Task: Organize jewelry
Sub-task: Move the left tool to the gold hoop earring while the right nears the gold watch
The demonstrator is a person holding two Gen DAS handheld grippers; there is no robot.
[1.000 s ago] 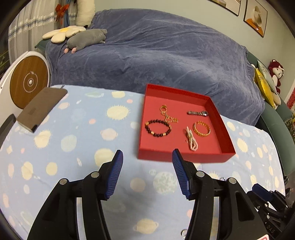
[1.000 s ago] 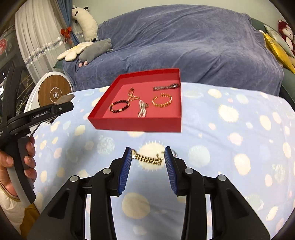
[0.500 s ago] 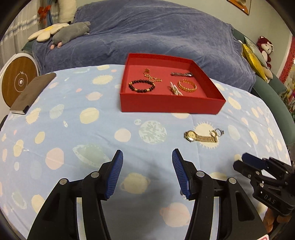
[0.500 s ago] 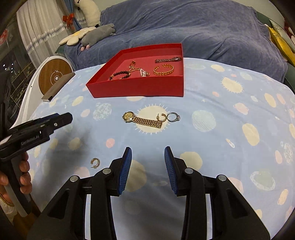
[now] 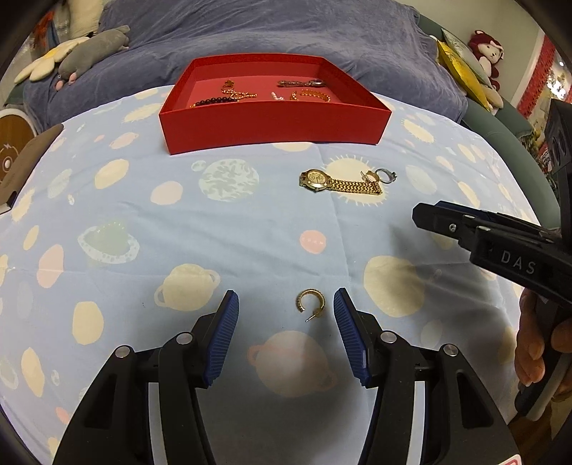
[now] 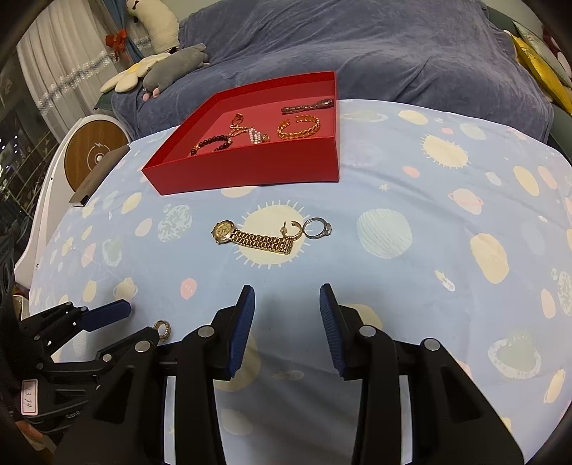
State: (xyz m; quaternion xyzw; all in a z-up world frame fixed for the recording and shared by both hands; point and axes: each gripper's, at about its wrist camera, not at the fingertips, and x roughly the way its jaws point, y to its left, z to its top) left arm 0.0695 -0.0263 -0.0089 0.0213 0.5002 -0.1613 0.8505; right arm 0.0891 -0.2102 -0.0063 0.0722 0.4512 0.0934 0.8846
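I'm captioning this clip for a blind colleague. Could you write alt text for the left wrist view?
The open left gripper points down at a small gold hoop earring lying between its blue fingers on a planet-print cloth. Farther off lie a gold watch, a silver ring and a red tray holding bracelets.

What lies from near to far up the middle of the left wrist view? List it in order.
left gripper → gold hoop earring → gold watch → red tray → blue-covered sofa

The right tool (image 5: 425, 214) reads "DAS"; the left tool (image 6: 107, 314) shows "Gen" and a handwritten label (image 6: 29, 397) "13.74"
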